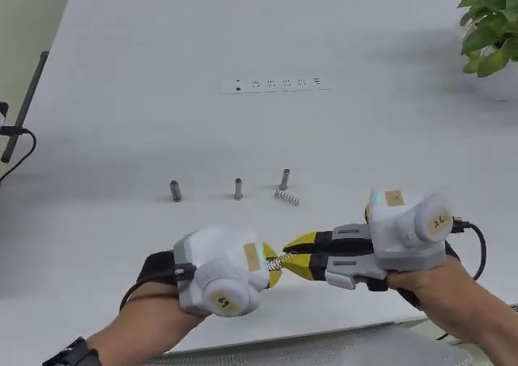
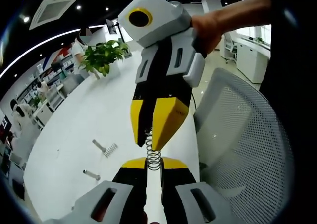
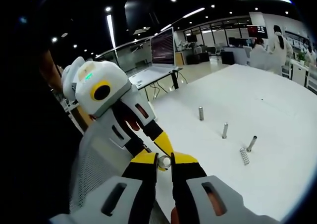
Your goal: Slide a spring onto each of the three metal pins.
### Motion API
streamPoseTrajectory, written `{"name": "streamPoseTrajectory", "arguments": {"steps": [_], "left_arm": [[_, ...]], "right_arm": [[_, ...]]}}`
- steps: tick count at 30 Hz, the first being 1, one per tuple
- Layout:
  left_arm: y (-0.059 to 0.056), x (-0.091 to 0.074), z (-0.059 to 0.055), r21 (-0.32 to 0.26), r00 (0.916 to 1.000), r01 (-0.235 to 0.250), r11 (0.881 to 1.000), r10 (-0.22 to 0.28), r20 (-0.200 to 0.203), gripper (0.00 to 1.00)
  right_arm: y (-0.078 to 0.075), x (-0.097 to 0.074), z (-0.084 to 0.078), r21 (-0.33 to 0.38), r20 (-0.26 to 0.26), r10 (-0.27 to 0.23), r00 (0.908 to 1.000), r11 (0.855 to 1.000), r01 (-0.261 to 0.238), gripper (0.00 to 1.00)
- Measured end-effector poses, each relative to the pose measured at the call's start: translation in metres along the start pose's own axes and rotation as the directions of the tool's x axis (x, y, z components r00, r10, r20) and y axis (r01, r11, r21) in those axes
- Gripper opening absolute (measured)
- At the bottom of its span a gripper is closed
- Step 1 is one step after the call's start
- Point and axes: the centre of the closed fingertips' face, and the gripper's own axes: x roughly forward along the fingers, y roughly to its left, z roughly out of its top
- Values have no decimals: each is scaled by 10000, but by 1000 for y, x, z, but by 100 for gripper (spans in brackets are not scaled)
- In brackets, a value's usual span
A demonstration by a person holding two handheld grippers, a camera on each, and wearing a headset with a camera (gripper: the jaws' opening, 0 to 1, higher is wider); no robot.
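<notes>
A small steel spring (image 1: 279, 261) spans the gap between my two grippers above the table's near edge. My left gripper (image 2: 154, 165) is shut on one end of the spring (image 2: 154, 153). My right gripper (image 3: 164, 160) is shut on the other end, where the spring (image 3: 164, 161) shows end-on. The yellow tips nearly meet in the head view. Three short metal pins stand in a row farther out: the left pin (image 1: 175, 190) looks to carry a spring, the middle pin (image 1: 238, 189) and the right pin (image 1: 285, 179) are bare. A loose spring (image 1: 286, 196) lies beside the right pin.
A white power strip (image 1: 277, 84) lies flat farther back on the white table (image 1: 380, 131). A potted plant (image 1: 486, 26) stands at the far right corner. A white mesh chair (image 2: 242, 144) sits just off the table's near edge.
</notes>
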Motion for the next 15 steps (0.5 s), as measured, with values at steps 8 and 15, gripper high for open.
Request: {"name": "streamPoseTrajectory", "arguments": {"steps": [8,15], "left_arm": [[0,2,1,-529,9996,78,9986,-64,259,2],[-4,2,3,-594,9994,148,9981,-129,331,2]], "right_arm": [[0,0,-3,-1079,-1084,-5,9941,9941,-112,14],[-1,-6,-6,-1805,-1825,35,9832,9829,-370,21]]}}
